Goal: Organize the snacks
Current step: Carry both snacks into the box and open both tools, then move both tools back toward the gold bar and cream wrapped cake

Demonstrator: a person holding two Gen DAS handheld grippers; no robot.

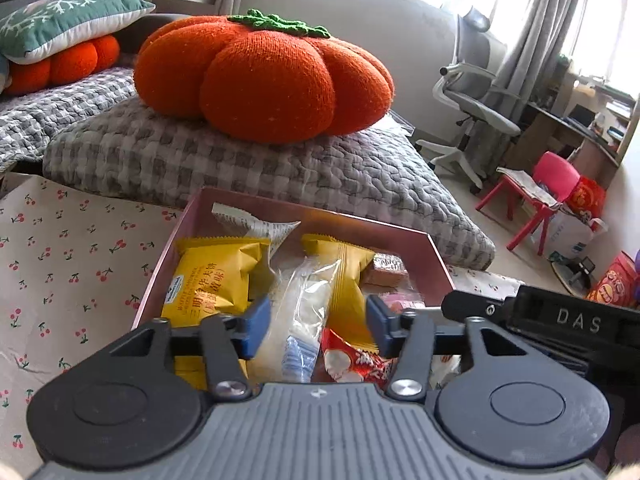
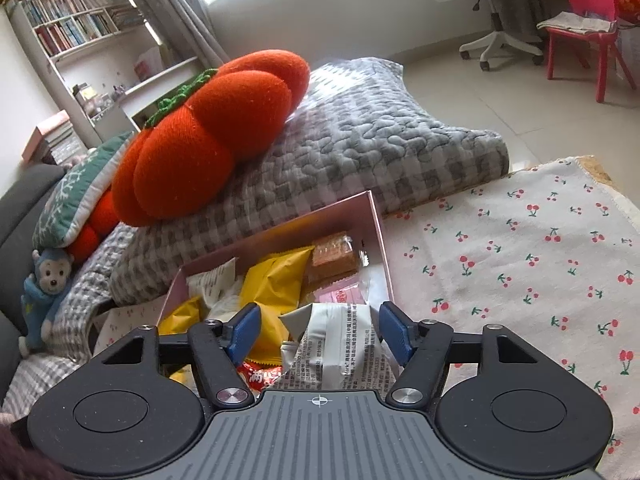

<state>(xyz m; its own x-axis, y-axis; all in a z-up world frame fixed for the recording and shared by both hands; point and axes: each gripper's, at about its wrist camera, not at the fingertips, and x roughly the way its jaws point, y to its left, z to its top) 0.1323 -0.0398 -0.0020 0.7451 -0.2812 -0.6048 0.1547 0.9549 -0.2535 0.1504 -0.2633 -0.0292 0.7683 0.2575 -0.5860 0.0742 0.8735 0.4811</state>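
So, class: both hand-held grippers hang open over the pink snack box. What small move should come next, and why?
Probably lower the right hand-held gripper and close on the white packet: it already sits between the open blue fingers, above the pink box.

Daylight fills the curtained windows (image 1: 608, 28); a grey office chair (image 1: 476, 92) and red chair (image 2: 588, 28) stand on pale tiles.

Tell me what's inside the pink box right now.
The pink box holds yellow wafer packets, a clear packet, a white packet, a red wrapper, a brown biscuit pack and a pink sachet. Anything underneath is covered.
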